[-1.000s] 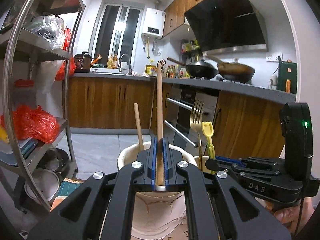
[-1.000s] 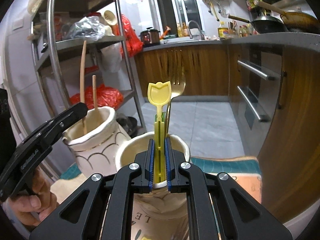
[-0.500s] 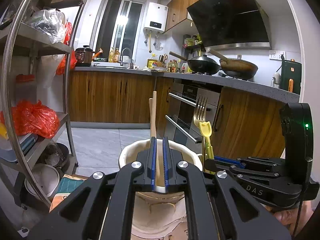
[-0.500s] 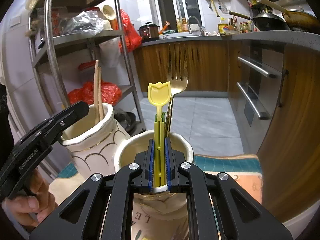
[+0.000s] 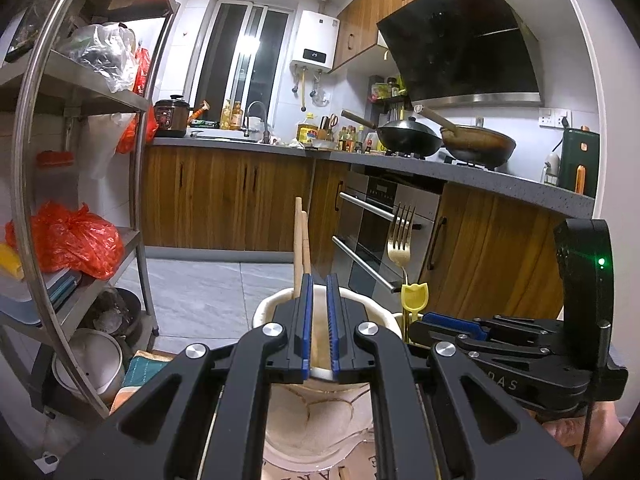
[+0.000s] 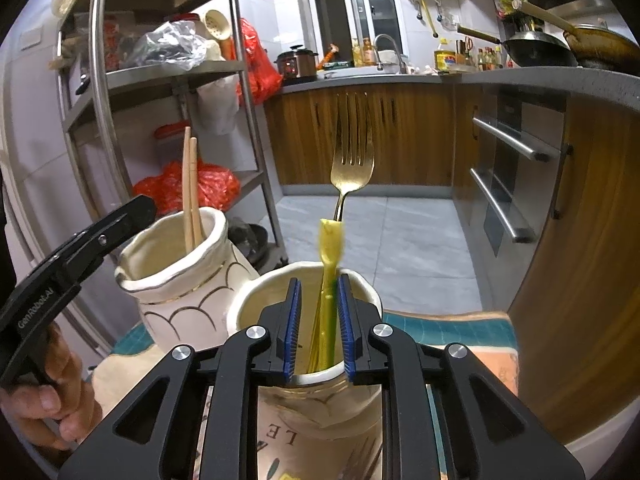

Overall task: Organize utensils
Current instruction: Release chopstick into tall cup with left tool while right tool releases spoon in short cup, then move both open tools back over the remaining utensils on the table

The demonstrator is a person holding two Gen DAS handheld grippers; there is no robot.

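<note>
Left gripper (image 5: pixel 319 328) hovering over scalloped jar (image 6: pixel 176 280), jaws parted, gripping nothing, two chopsticks (image 6: pixel 190 188) standing inside, right gripper (image 6: pixel 318 328) just spreading, yellow utensil (image 6: pixel 330 256) standing loose beside fork (image 6: pixel 352 160) in lettered jar (image 6: pixel 308 400)

Yellow utensil (image 6: pixel 330 240) blurred; lower ends (fork (image 6: pixel 352 168) too) hidden inside jar (image 6: pixel 248 308).
</note>
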